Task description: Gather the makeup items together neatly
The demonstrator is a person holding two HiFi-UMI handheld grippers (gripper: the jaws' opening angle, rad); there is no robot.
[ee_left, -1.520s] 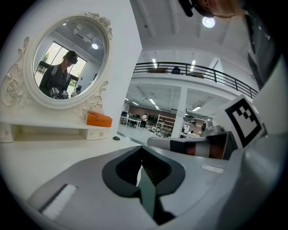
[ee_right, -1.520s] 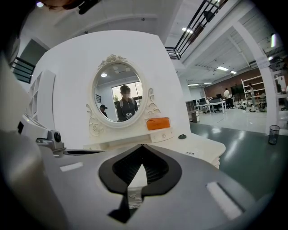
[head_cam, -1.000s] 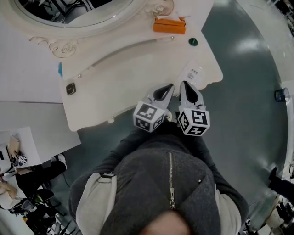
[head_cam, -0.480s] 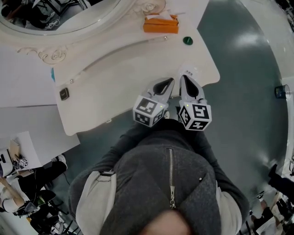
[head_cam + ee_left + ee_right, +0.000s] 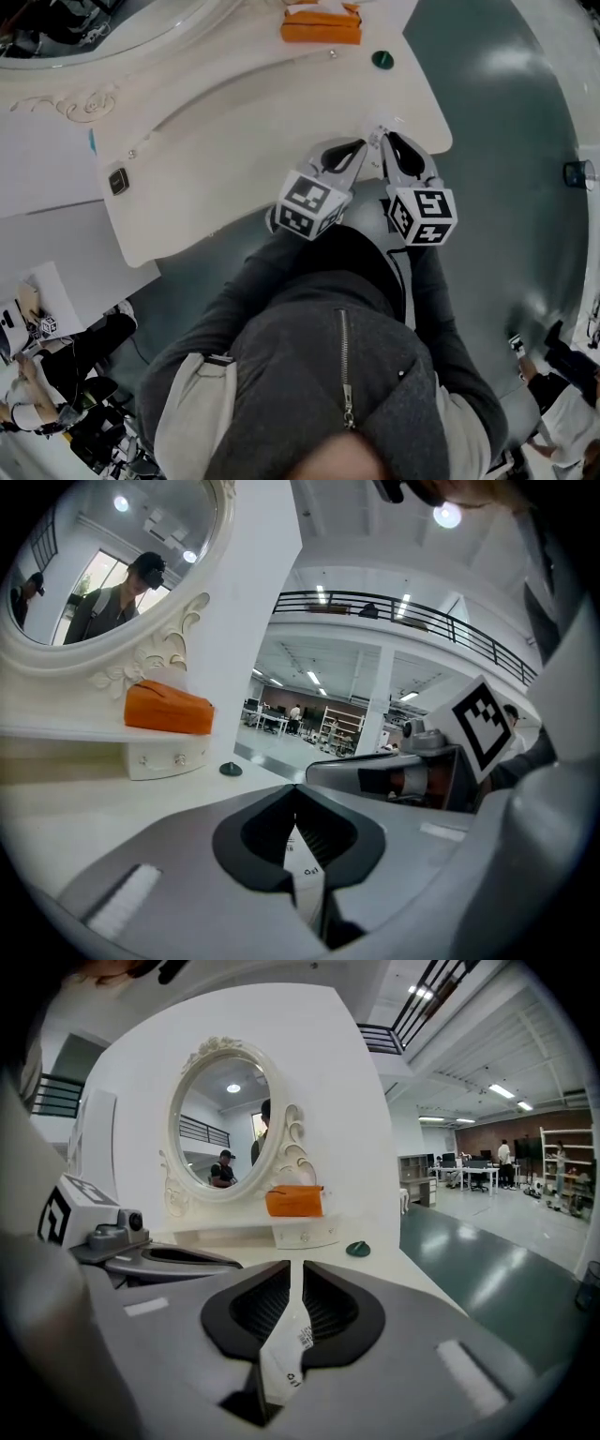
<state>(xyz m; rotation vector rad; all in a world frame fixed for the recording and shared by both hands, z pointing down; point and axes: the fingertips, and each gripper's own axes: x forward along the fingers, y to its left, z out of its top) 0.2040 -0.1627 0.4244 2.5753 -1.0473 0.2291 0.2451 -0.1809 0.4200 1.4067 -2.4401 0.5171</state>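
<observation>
- Left gripper [image 5: 296, 794] pinches the white sachet [image 5: 306, 878] at the tabletop's [image 5: 234, 141] right front corner.
- Right gripper [image 5: 292, 1269] — jaws just easing apart, sachet loose between them.
- Best: one firm grip — lift without tearing.

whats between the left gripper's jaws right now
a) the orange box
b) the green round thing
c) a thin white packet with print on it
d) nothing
c: in the left gripper view, the left gripper has its jaws closed together on a thin white packet with small black print.
</observation>
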